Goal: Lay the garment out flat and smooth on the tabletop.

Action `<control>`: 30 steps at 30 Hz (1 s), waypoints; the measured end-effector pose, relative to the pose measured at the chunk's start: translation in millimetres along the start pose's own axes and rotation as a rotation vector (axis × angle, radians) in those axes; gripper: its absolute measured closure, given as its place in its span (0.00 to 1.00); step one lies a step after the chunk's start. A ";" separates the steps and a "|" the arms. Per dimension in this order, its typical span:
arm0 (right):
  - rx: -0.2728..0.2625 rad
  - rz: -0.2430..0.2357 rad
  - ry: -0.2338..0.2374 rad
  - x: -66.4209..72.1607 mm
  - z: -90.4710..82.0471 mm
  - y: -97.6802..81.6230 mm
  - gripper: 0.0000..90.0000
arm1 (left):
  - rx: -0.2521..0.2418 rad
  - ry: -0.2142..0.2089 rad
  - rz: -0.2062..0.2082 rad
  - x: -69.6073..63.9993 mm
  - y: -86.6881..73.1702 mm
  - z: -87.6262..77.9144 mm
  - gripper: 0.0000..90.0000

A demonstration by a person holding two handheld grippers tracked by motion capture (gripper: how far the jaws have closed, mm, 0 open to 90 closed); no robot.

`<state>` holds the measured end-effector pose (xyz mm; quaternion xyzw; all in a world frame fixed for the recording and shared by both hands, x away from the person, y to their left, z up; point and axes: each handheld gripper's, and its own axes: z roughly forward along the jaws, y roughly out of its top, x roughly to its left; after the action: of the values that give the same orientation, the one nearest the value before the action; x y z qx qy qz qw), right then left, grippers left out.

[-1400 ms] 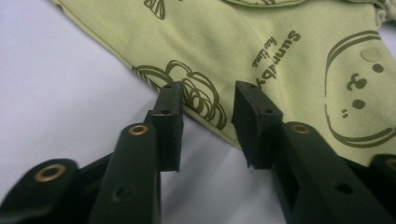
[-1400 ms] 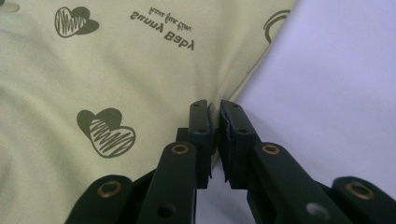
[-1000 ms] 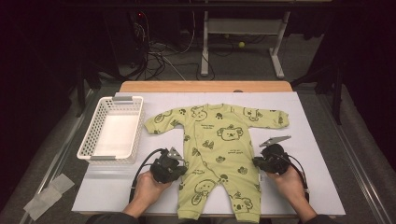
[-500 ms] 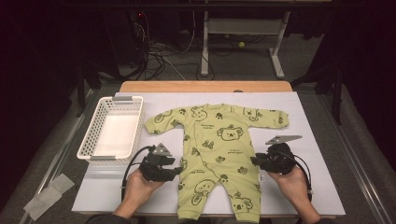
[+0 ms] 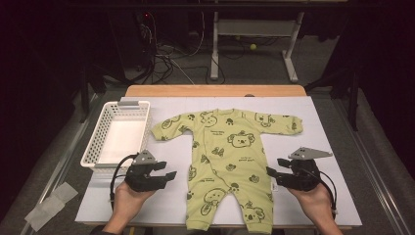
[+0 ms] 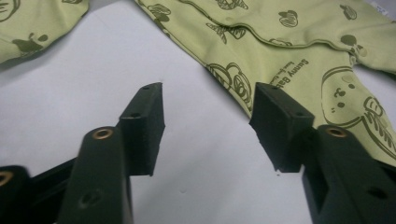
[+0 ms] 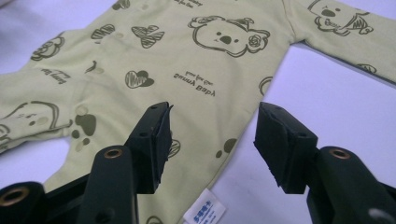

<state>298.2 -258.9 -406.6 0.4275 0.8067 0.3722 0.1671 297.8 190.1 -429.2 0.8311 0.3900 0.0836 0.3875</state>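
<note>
A light green baby romper (image 5: 227, 161) with koala prints lies flat and face up on the white table cover (image 5: 318, 117). My left gripper (image 5: 170, 175) hovers just off its left side, pointing at the leg. Its jaws have just been opening, and nothing is between them (image 6: 208, 116); the romper's edge (image 6: 289, 51) lies beyond the tips. My right gripper (image 5: 270, 173) hovers at the romper's right side. Its jaws have also just been opening and stand apart (image 7: 212, 135) above the cloth (image 7: 187, 60), clear of it. A white label (image 7: 204, 212) sticks out at the hem.
A white plastic basket (image 5: 95, 142) stands at the left of the table, just beyond the left gripper. A wooden table edge (image 5: 215, 90) runs along the back. Cables and desk legs lie on the dark floor behind; a pale scrap (image 5: 49, 205) lies at the lower left.
Both grippers were shut at the romper's sides a second ago. They have opened, let go of the cloth and drawn outward, away from the romper.
</note>
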 end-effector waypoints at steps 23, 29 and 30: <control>-0.181 0.017 -0.064 -2.6 -31.6 -38.3 0.44 | -0.147 0.044 -0.012 9.4 -28.3 -26.3 0.45; -0.212 0.061 -0.078 -7.6 -36.2 -54.0 0.42 | -0.183 0.051 -0.024 12.5 -35.0 -32.5 0.45; -0.212 0.060 -0.081 -8.1 -36.1 -56.3 0.42 | -0.186 0.051 -0.024 12.3 -35.3 -33.0 0.45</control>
<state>249.9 -302.2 -424.7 0.4459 0.7424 0.4427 0.2327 271.0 232.0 -433.6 0.7845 0.4000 0.1359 0.4541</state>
